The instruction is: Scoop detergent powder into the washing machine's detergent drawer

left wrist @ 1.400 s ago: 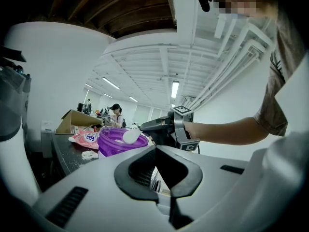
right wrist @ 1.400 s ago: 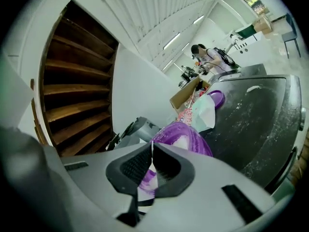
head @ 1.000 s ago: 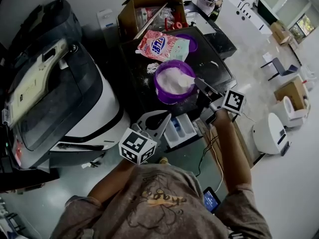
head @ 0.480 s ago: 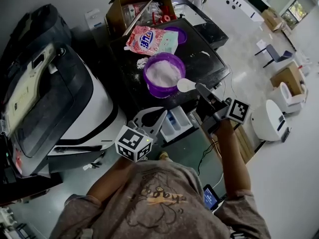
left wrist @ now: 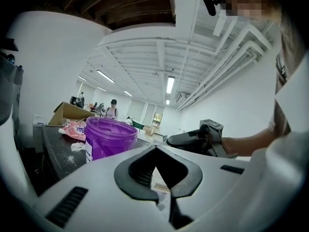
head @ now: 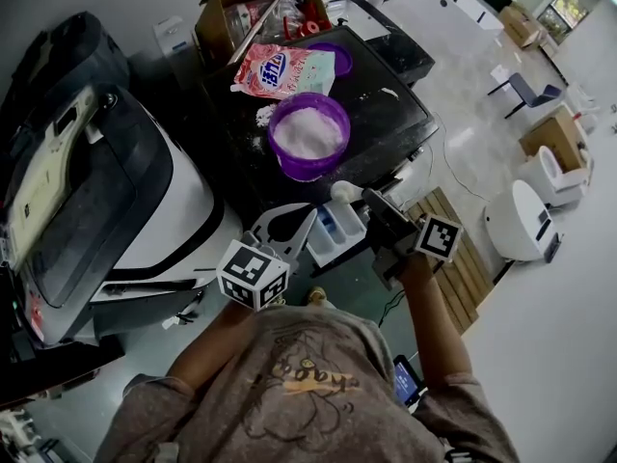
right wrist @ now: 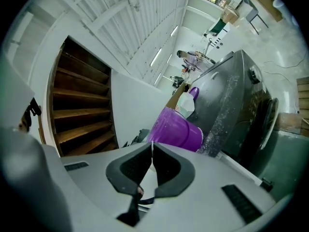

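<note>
One tub, detergent bag, cardboard box on table; scoop near drawer.

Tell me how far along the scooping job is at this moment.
Done: the drawer stands open and the scoop is full of white powder. In hand: the right gripper holds the scoop just by the drawer. Left: tipping it into a compartment.

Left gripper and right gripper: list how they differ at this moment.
The right gripper is shut on a scoop heaped with white powder; the left gripper is shut on nothing. The right gripper's scoop hangs at the detergent drawer's far end; the left gripper's tip sits beside the drawer, on its left in the head view. Both are white and aim toward the drawer.
</note>
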A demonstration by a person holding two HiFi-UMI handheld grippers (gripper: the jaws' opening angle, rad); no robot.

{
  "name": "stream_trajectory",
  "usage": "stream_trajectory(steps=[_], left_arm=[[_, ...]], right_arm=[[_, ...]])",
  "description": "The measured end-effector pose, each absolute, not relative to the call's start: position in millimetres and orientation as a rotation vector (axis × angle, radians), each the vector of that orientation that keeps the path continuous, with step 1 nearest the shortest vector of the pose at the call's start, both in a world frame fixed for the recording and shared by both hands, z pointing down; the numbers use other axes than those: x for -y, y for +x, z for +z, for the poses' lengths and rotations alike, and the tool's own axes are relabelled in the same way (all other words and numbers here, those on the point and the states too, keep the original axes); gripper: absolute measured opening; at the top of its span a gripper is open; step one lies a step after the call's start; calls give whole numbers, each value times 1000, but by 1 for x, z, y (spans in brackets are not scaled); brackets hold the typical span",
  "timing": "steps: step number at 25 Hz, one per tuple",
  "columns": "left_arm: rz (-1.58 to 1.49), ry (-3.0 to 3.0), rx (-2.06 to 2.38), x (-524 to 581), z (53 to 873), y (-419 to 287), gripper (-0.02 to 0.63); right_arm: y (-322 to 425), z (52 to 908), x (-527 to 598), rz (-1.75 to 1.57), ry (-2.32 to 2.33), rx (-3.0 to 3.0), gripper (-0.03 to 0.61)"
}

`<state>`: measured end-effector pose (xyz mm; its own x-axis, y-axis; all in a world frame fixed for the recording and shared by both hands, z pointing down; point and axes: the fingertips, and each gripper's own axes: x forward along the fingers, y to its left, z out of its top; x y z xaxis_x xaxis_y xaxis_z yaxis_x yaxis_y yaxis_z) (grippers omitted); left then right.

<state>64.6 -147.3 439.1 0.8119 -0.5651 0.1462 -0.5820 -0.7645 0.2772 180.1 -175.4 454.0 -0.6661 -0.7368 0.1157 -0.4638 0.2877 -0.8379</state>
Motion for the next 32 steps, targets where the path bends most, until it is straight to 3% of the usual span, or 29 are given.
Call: stream_trajectory(steps=[15, 32], left_arm=[[100, 2643, 935, 140, 451, 46, 18], [102, 2605, 967, 137, 457, 38, 18]], right_arm=[[152, 533, 147, -1442, -1160, -2343, 11], [122, 598, 124, -1270, -1345, -2939, 11]])
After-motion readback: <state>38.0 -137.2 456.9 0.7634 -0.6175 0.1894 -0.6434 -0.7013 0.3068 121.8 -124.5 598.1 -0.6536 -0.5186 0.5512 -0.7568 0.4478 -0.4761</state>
